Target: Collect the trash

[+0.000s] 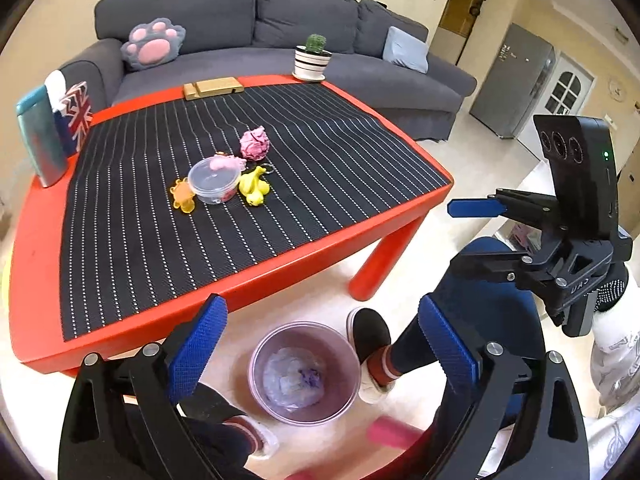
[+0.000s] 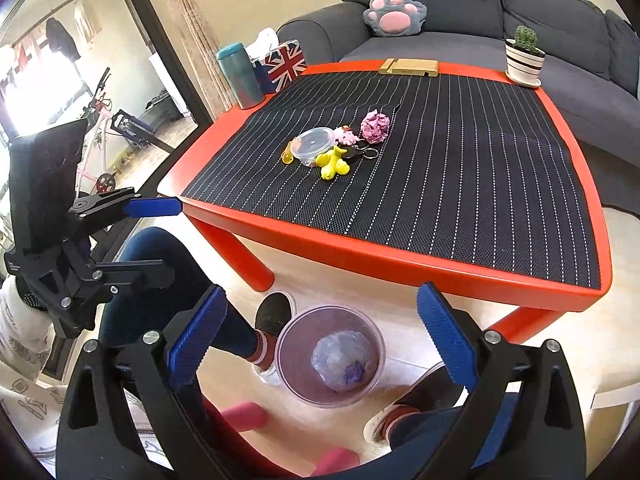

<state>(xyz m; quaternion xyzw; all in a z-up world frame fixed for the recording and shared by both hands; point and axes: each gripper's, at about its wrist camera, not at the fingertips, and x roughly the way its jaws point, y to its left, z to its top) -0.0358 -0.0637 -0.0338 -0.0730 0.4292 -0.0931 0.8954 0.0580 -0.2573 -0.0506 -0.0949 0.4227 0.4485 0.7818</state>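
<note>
While both grippers are held above the floor beside the red table, a crumpled pale bluish wad with purple marks is seen lying inside the translucent bin. Another crumpled pink wad is left on the striped mat. The left gripper and right gripper are spread wide, nothing between them.

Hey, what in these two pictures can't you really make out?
- Bin contents: a pale crumpled wad, identity unclear in both views.
- Pink streak: motion-blurred in both views.
- Orange toy: mostly hidden behind the clear tub, right wrist view.
- Person: cropped by both frame edges.
</note>
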